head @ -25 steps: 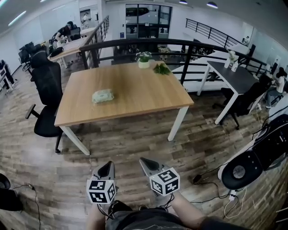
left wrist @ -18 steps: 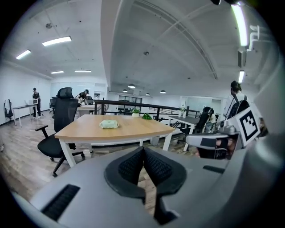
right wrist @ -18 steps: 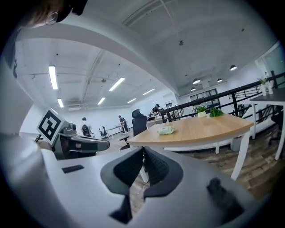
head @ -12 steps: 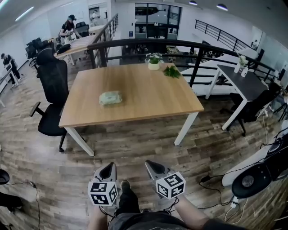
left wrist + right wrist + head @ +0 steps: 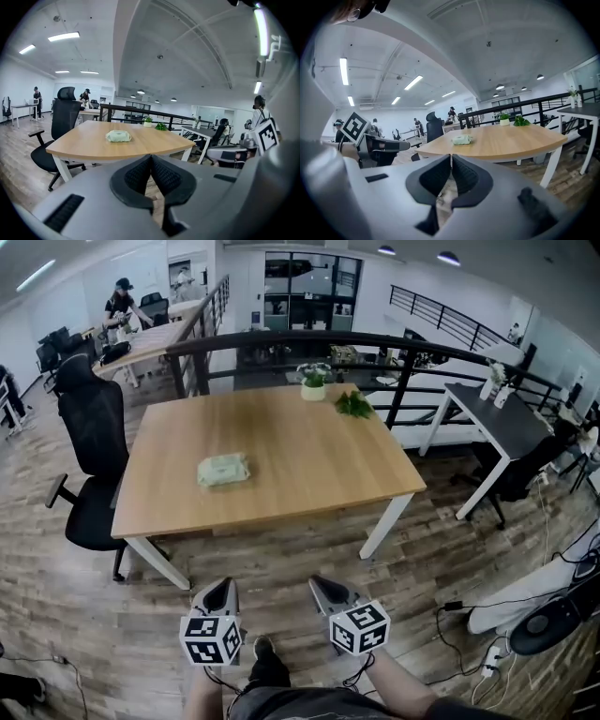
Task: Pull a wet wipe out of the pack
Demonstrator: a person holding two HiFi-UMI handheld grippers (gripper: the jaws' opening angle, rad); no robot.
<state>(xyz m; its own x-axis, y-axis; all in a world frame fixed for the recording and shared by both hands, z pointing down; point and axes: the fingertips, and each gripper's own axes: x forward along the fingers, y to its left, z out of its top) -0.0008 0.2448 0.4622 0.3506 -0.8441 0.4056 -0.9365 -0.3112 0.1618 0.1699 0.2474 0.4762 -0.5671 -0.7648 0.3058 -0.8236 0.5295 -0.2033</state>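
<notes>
A pale green wet wipe pack (image 5: 223, 470) lies flat on the left half of a wooden table (image 5: 309, 474). It shows small and far off in the left gripper view (image 5: 118, 136) and in the right gripper view (image 5: 462, 139). My left gripper (image 5: 217, 594) and right gripper (image 5: 326, 592) are held low over the floor, well short of the table's near edge. Both are shut with nothing between the jaws, as the left gripper view (image 5: 150, 157) and the right gripper view (image 5: 451, 157) show.
A black office chair (image 5: 89, 460) stands at the table's left side. A potted plant (image 5: 313, 385) and a leafy sprig (image 5: 354, 405) sit at the far edge. A dark railing (image 5: 394, 362) runs behind. Another desk (image 5: 497, 413) and floor cables (image 5: 487, 615) lie to the right.
The table and the pack have come nearer and lower in the head view as I walk toward them. Both grippers keep the same shut pose in front of me.
</notes>
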